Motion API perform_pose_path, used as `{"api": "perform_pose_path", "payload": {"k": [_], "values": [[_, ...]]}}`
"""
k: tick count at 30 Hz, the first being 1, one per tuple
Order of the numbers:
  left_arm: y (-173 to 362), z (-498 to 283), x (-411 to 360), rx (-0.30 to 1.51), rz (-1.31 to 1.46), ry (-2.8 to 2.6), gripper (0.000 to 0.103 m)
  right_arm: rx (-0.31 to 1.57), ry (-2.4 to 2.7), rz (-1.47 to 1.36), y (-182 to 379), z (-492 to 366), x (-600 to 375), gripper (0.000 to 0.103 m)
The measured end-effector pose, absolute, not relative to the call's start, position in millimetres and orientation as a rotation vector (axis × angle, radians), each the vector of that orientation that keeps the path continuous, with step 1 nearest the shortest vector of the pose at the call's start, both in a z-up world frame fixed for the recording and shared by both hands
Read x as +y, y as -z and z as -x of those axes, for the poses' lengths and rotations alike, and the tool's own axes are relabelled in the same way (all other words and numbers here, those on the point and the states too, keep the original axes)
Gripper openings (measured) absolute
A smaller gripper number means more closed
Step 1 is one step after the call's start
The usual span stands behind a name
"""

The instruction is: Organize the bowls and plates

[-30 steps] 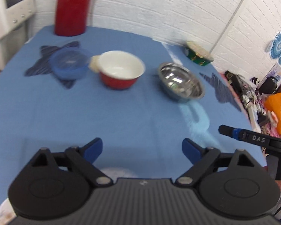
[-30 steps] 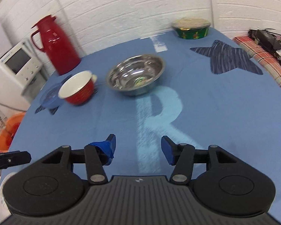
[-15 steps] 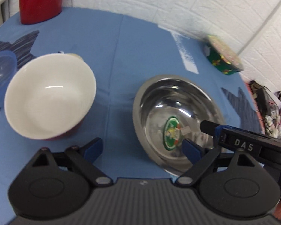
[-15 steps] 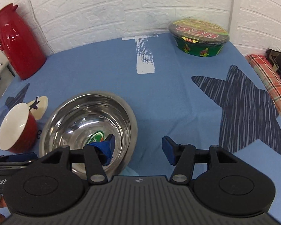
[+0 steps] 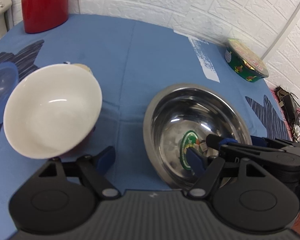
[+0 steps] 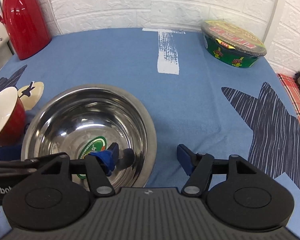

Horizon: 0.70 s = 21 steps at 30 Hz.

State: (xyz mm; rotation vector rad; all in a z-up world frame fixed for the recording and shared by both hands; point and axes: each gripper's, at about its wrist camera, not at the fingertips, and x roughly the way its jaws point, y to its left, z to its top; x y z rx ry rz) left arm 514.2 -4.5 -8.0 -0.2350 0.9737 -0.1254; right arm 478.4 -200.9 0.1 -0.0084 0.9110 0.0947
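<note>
A steel bowl (image 5: 192,116) (image 6: 86,120) with a green sticker inside stands on the blue tablecloth. My left gripper (image 5: 151,159) straddles its left rim, one finger inside and one outside. The jaws are closing, and a gap still shows between the outer pad and the rim. My right gripper (image 6: 148,158) straddles the right rim the same way. Its jaws are opening and the pads stand off the metal. Left of the steel bowl stands a red bowl (image 5: 52,110) (image 6: 2,116) with a white inside, nothing touching it.
A blue plastic bowl (image 5: 0,84) and a small cream dish (image 6: 31,94) lie left of the red bowl. A red thermos (image 6: 22,20) stands at the back left and a green noodle cup (image 6: 234,44) at the back right. A white brick wall runs behind.
Both grippers came forward and down onto the steel bowl, then held still. The left jaws have narrowed around the left rim. The right jaws have widened a little.
</note>
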Motion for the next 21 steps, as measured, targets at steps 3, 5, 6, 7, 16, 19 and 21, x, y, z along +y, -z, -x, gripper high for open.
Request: {"api": "perform_pose_path", "payload": {"k": [3,5,6,7,16,19,21], "values": [[7,-516,-7,0.972,0.187,0.14,0.026,0.871,-0.165,0.018,1,-473,-197,0.019],[6,-517,-5,0.99,0.21,0.178,0.01,0.869,-0.184,0.009,0,-472,-196,0.012],[6,-516,-3,0.996,0.218,0.184,0.01,0.872,-0.192,-0.002,0,-471,-196,0.01],[6,-515,-2,1.0,0.212,0.19,0.01,0.871,-0.191,0.003,0,-468,-194,0.01],[-28,-444,8,0.981,0.154,0.253,0.009,0.846,-0.24,-0.011,-16,-401,-181,0.012],[-34,-404,15,0.985,0.166,0.269,0.01,0.822,-0.246,-0.019,-27,-364,-173,0.013],[-36,-374,24,0.988,0.181,0.29,0.01,0.806,-0.263,-0.014,-31,-332,-166,0.013]]}}
